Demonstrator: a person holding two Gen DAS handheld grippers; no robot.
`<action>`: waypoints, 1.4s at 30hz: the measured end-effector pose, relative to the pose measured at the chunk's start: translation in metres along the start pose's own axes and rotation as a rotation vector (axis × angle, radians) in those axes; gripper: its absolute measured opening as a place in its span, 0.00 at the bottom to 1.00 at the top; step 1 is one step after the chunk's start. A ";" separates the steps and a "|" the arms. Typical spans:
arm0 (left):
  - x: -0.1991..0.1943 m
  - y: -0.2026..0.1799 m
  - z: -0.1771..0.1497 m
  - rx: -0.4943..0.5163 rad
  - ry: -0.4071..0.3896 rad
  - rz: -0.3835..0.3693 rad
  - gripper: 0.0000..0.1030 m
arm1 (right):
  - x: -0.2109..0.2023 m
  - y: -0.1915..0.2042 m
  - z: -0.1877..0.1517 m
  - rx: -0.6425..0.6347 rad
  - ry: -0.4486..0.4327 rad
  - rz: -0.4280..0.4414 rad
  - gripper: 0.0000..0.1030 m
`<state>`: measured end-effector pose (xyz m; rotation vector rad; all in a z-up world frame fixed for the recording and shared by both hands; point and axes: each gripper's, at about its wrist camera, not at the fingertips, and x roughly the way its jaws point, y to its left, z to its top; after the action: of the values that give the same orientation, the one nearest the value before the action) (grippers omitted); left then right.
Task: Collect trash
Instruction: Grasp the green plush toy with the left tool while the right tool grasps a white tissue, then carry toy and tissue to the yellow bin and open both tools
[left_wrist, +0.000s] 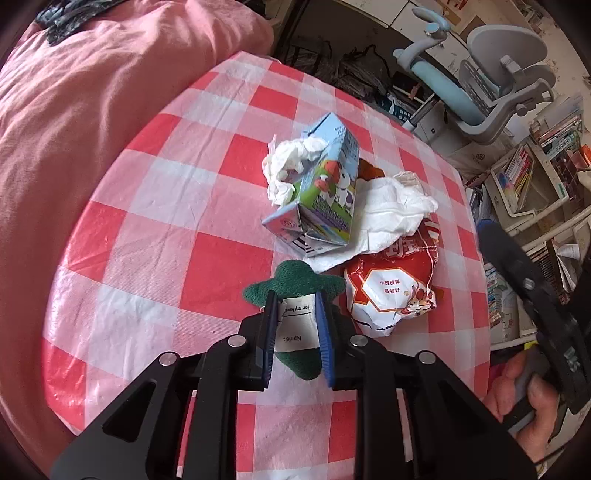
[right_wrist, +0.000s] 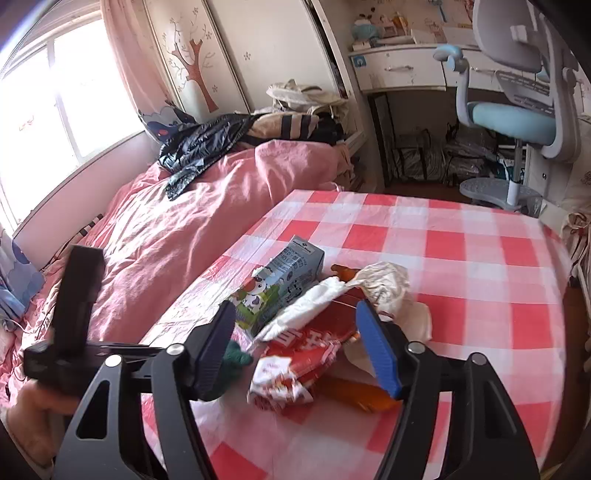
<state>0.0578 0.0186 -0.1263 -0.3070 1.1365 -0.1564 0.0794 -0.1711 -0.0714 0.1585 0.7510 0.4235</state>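
Observation:
My left gripper (left_wrist: 295, 297) is shut on a green plush toy (left_wrist: 291, 277), its pads pressing the toy's white name tag (left_wrist: 297, 325). Just beyond lie a red and white snack wrapper (left_wrist: 391, 291), a white napkin (left_wrist: 391, 210), a cartoon milk carton (left_wrist: 325, 192) and a crumpled tissue (left_wrist: 286, 166). In the right wrist view my right gripper (right_wrist: 295, 307) stands open astride the snack wrapper (right_wrist: 299, 354). Its pads (right_wrist: 378, 350) are not pressing on the wrapper. The carton (right_wrist: 280, 284) and napkin (right_wrist: 306, 306) lie behind the wrapper, and the plush toy (right_wrist: 236, 354) peeks out by the left pad.
The trash sits on a table with a red and white checked cloth (right_wrist: 480, 258). A pink-covered bed (right_wrist: 177, 229) borders the table's left side. An orange wrapper (right_wrist: 365, 397) lies near the right pad. A blue desk chair (right_wrist: 517, 122) and a bookshelf (left_wrist: 524, 177) stand beyond the table.

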 end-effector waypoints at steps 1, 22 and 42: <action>-0.005 0.001 0.001 0.005 -0.014 0.001 0.19 | 0.010 0.001 0.001 0.013 0.015 0.001 0.58; -0.059 -0.015 0.016 0.075 -0.189 -0.028 0.18 | -0.015 0.002 0.027 0.020 -0.099 0.077 0.05; -0.050 -0.148 -0.030 0.382 -0.239 -0.140 0.18 | -0.210 -0.086 -0.047 -0.022 -0.208 -0.290 0.05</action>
<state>0.0149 -0.1125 -0.0475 -0.0617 0.8275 -0.4429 -0.0631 -0.3391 0.0016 0.0697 0.5534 0.1358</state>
